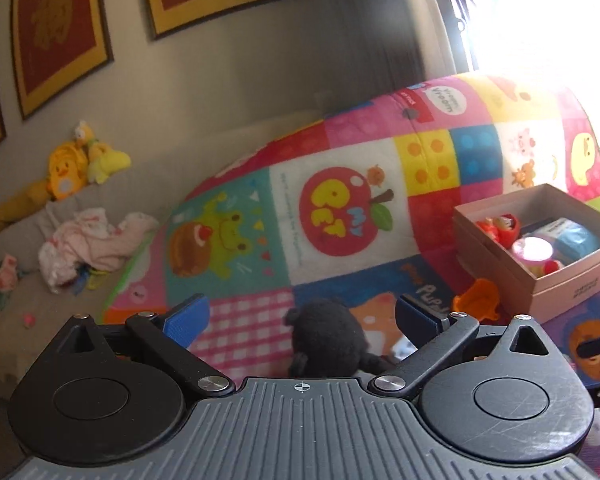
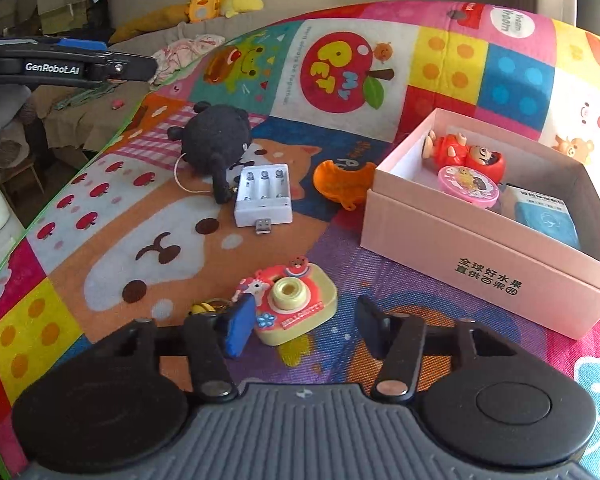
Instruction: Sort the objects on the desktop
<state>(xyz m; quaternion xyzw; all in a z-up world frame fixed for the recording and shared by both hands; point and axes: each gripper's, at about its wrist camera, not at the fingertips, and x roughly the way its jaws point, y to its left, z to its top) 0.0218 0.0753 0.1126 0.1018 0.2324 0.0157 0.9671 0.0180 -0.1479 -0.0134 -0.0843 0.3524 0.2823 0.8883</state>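
Landmark is the pink cardboard box [image 2: 488, 256], lid off, on the patchwork play mat [image 2: 112, 216]. Already inside it: red figurine [image 2: 464, 152], round pink tin [image 2: 469, 186], blue-white packet [image 2: 548, 216]

Loose things all lie left of the box: orange plastic piece [image 2: 342, 184] touching or just beside its near-left corner, white USB battery charger [image 2: 263, 196] further left, black plush toy [image 2: 216, 140] beyond the charger and touching it, toy camera keychain [image 2: 292, 304] in front of the box, nearest the right gripper [image 2: 306, 326]

Right gripper: fingers part-spread, straddling the camera; left blue pad [image 2: 238, 330] at or touching the camera's left edge, right finger apart from it, so no pinch yet. Judged next pick

Left gripper [image 1: 302, 316]: jaws spread wide, nothing between the pads, black plush [image 1: 324, 340] low between the fingers just ahead, box off to its right

Handling guess: camera looks like light, slightly squashy rubbery plastic; take it across the short flat sides of the body, not the lens ring or the dangling keyring [image 2: 208, 306], which would swing. Plush is soft and light, so grip the round body, not the ears or cord. Charger is rigid with smooth sides that may slip; avoid the USB plug
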